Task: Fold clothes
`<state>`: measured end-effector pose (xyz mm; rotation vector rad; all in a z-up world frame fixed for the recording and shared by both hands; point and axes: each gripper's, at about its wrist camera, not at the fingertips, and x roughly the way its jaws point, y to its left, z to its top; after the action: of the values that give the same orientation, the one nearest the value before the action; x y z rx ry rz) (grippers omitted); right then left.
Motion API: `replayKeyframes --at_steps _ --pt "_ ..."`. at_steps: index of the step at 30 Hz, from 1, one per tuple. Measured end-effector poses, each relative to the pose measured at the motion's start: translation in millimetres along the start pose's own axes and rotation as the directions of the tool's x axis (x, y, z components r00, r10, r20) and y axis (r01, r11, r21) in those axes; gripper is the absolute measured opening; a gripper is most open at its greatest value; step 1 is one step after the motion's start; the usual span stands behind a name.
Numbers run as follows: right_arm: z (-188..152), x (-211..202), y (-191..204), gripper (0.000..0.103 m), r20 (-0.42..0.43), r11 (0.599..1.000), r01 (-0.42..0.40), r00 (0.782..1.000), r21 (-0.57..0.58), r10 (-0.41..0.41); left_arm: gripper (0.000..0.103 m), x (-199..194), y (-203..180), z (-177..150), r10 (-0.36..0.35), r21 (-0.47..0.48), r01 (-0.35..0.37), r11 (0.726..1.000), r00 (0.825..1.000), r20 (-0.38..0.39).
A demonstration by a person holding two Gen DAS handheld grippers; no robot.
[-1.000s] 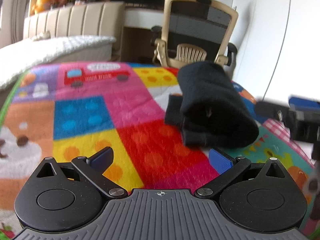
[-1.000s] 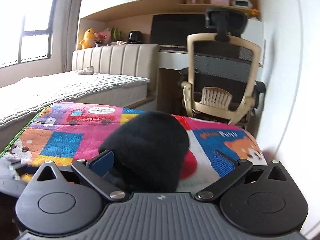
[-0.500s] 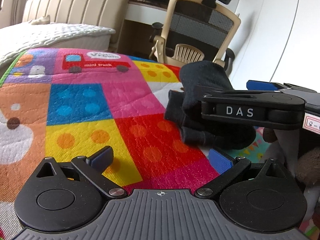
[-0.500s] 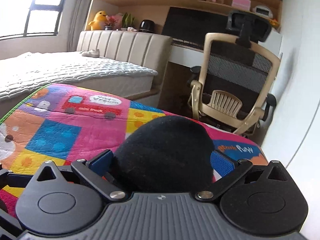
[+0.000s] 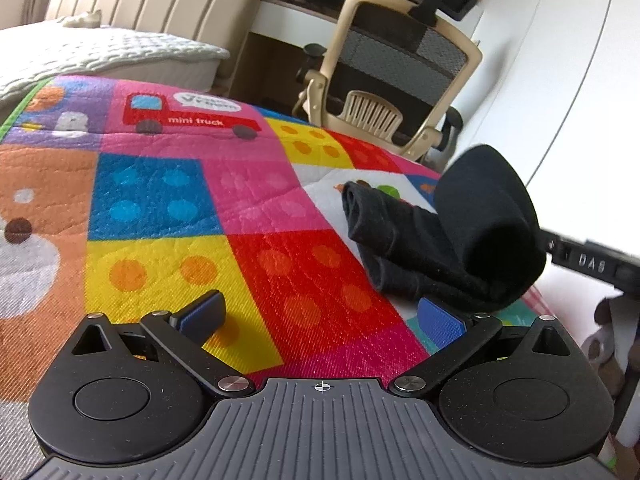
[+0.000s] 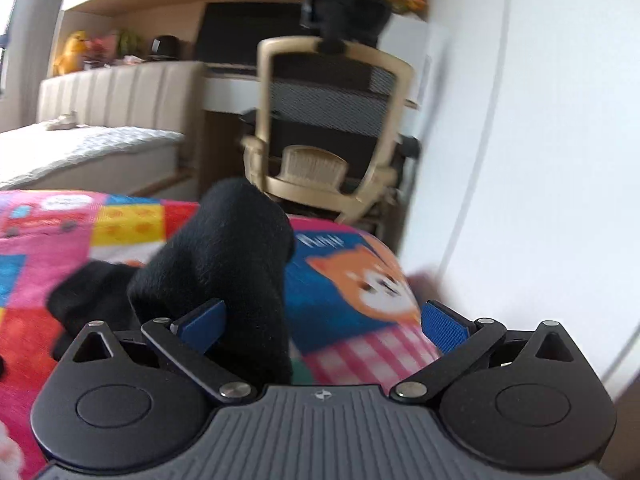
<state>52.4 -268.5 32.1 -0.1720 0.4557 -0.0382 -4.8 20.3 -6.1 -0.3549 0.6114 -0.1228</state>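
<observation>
- Two tools are in view, one per wrist camera; both hang over a colourful mat (image 5: 256,240).
- Left tool (image 5: 320,316): fingers spread wide, nothing between the pads. It hovers over the mat's red and yellow squares.
- Right tool (image 6: 324,324): fingers spread wide. Its left pad (image 6: 202,326) touches the garment (image 6: 224,264); the right pad (image 6: 444,326) stands clear, so no pinch is formed.
- Black garment (image 5: 452,240): a folded, bunched bundle on the mat's right part, just beyond the left tool's right pad (image 5: 440,318).
- One end of the bundle lies flat on the mat; the other end stands up as a rounded hump.
- In the left view, part of the right tool, marked "DAS" (image 5: 592,266), shows just behind the raised hump.
- In the right view, the bundle fills the left half of the gap between the fingers; a fox print (image 6: 368,280) on the mat lies to its right.
- Chair (image 5: 396,72), with a beige frame and black mesh, stands beyond the mat's far edge.
- Bed (image 5: 100,52) lies at the far left, beside the mat.
- Right view is motion-blurred.
</observation>
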Motion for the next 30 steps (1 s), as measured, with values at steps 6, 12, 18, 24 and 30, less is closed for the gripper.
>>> replayKeyframes --at_steps 6,12,18,24,30 --pt "-12 4 -28 0.103 -0.037 0.994 0.023 0.999 0.108 -0.019 0.103 -2 2 2 -0.015 -0.02 0.015 1.0 1.0 0.002" --pt "-44 8 -37 0.103 -0.048 0.979 -0.073 0.995 0.188 0.084 0.103 4 -15 21 -0.001 -0.076 0.0 0.997 1.0 -0.015" --pt "-53 -4 -29 0.103 0.031 0.98 -0.084 0.996 0.179 0.08 0.084 38 -45 49 -0.012 -0.084 0.007 0.996 0.998 -0.058" --pt "-59 -8 -37 0.103 0.071 0.959 -0.12 0.992 0.255 0.105 0.073 98 -60 57 0.019 -0.116 -0.037 0.993 0.987 -0.158" --pt "-61 -7 -48 0.103 0.088 0.935 -0.158 0.987 0.317 0.137 0.045 98 -70 54 0.065 -0.005 -0.066 0.998 0.99 -0.123"
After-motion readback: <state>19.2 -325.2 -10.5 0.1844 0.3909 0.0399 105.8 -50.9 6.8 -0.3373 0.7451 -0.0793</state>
